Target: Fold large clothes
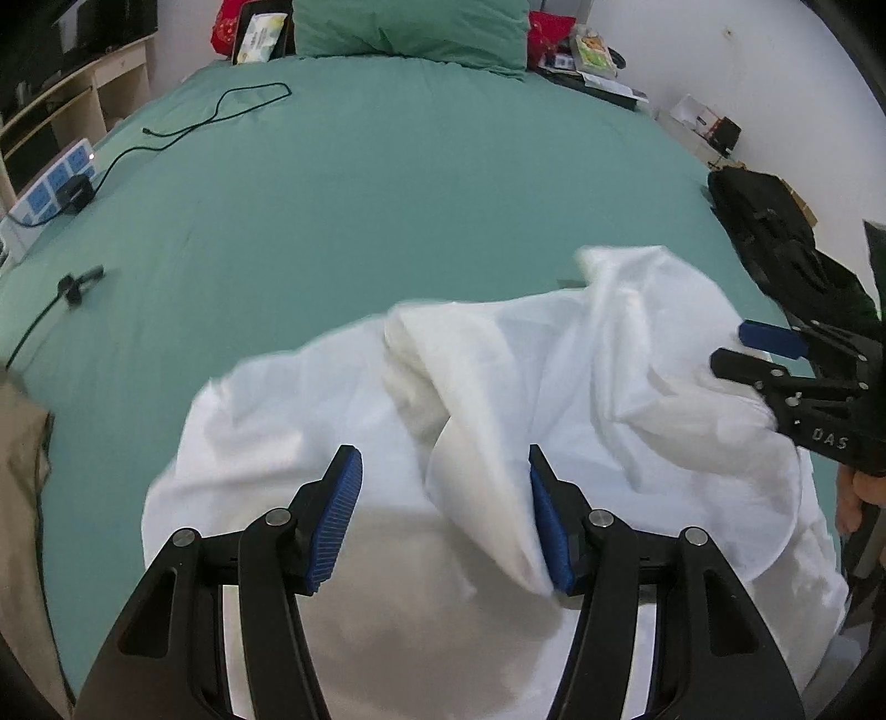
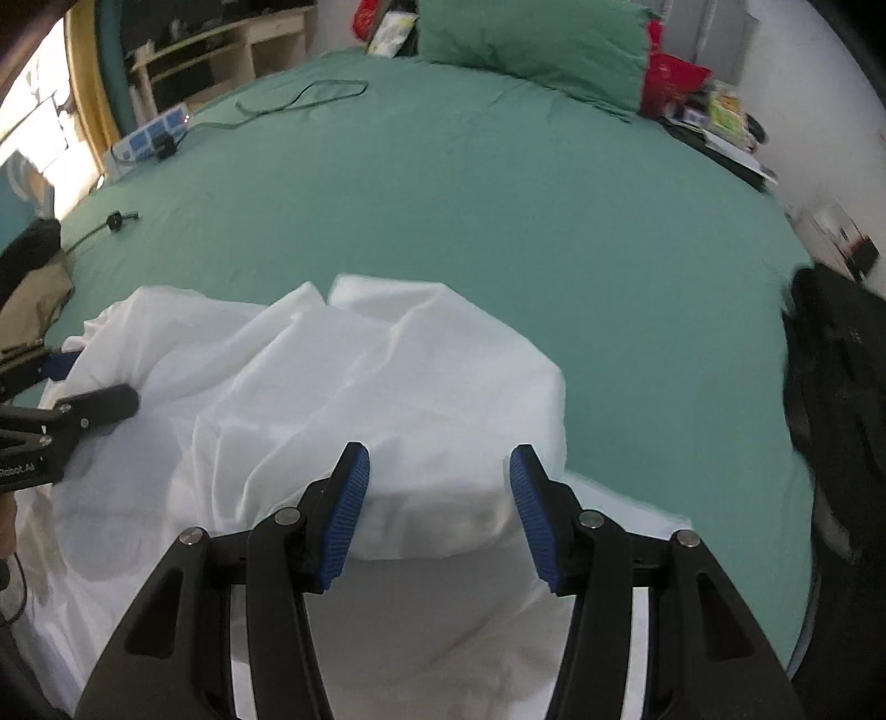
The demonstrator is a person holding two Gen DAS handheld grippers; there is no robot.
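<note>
Green pillow [image 1: 410,27] at bedhead; power strip [image 1: 52,185], black cable [image 1: 221,108] left.

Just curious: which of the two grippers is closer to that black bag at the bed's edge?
Right. The right gripper hovers just beside the black bag; the left gripper sits farther off, over the white cloth.

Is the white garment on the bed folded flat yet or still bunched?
Still bunched: the white garment lies crumpled in loose overlapping ridges on the green bed, no neat fold.
</note>
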